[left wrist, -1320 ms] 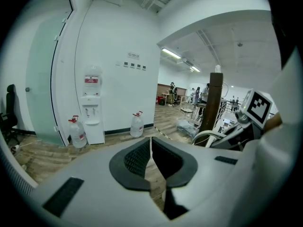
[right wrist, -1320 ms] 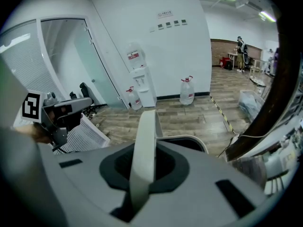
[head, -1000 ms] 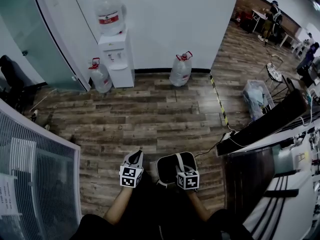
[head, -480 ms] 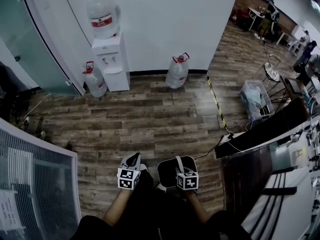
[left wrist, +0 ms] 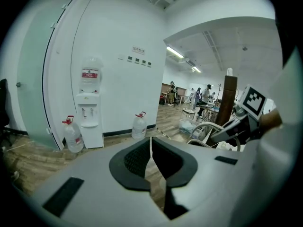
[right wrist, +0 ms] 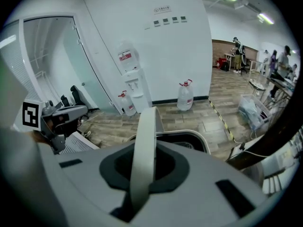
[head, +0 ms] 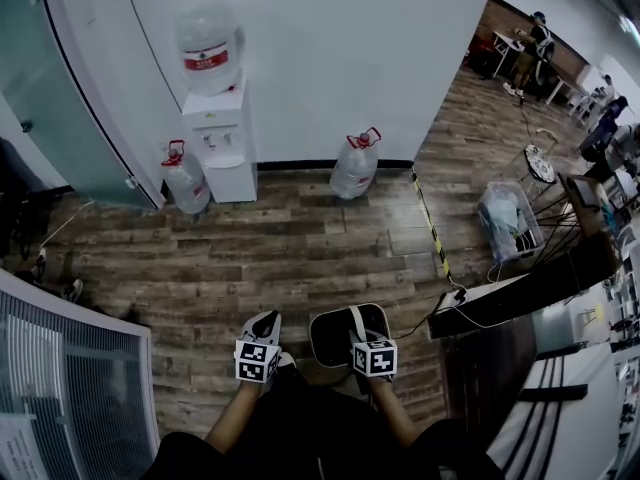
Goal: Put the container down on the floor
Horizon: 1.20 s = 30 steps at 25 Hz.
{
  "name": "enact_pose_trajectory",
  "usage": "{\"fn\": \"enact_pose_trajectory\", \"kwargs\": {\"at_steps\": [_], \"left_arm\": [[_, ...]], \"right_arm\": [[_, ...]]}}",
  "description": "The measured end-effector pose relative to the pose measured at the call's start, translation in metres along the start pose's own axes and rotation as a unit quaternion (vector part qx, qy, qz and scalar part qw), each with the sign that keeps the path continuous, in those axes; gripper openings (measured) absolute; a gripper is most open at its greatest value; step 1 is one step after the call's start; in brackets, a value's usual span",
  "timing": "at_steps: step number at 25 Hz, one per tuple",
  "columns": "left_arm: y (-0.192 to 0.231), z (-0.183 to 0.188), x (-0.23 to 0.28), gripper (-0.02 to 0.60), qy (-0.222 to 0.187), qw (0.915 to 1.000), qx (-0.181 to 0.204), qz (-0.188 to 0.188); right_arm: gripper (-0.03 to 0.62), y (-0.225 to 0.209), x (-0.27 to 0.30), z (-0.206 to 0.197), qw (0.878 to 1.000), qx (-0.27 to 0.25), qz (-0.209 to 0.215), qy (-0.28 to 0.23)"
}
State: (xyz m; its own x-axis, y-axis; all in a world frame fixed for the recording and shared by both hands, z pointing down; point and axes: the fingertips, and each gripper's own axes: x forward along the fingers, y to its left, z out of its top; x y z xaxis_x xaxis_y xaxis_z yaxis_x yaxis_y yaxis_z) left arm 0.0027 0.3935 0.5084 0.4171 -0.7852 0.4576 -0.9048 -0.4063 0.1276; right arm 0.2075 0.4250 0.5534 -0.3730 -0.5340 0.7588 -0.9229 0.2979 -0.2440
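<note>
Hiding much of the container (head: 335, 340) in the head view are the right gripper (head: 360, 334) and the person's dark clothing, so its base is being cut off from sight at about 6 o'clock in that frame. Whether it is resting on the wooden floor (head: 300, 248) or hanging just above it, I cannot tell. Its inside is showing only as a dark hollow, and nothing in it can be made out. The person's arms are merging into shadow along the bottom edge.

In the right gripper view, the right gripper's jaws are standing almost together, clamping the container's pale handle (right wrist: 147, 126), which is rising from between the pads toward 12 o'clock. The container's light rim (right wrist: 201, 143) is peeking out beyond the jaws at about 2 o'clock, apparently hanging from that handle.

The left gripper (left wrist: 151, 156) is holding its jaws together with nothing between them; only floor is showing through the gap below the tips. In the head view it is hovering just beside the container, at its 9 o'clock, and seems not to be touching it.

A water dispenser (head: 222, 128) is standing against the wall at 11 o'clock, well apart from both grippers.
</note>
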Motion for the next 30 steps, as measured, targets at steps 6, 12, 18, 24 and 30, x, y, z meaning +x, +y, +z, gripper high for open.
{"fn": "enact_pose_trajectory", "kwargs": {"at_steps": [6, 12, 18, 24, 30], "left_arm": [[0.039, 0.016, 0.016, 0.025, -0.003, 0.9999, 0.006, -0.008], [0.077, 0.02, 0.026, 0.025, 0.0, 0.9999, 0.01, -0.012], [0.097, 0.026, 0.026, 0.025, 0.001, 0.9998, 0.013, -0.016], [0.103, 0.028, 0.025, 0.025, 0.004, 0.9997, 0.015, -0.02], [0.105, 0.028, 0.031, 0.025, 0.01, 0.9998, 0.01, -0.013]], "right_arm": [[0.029, 0.019, 0.031, 0.049, 1.0, -0.023, 0.004, -0.009], [0.029, 0.039, 0.058, 0.075, 1.0, -0.016, 0.008, -0.01], [0.029, 0.054, 0.068, 0.09, 1.0, -0.011, 0.01, -0.009], [0.029, 0.067, 0.074, 0.094, 1.0, -0.025, 0.018, -0.003], [0.029, 0.069, 0.079, 0.099, 0.999, -0.037, 0.028, 0.006]]}}
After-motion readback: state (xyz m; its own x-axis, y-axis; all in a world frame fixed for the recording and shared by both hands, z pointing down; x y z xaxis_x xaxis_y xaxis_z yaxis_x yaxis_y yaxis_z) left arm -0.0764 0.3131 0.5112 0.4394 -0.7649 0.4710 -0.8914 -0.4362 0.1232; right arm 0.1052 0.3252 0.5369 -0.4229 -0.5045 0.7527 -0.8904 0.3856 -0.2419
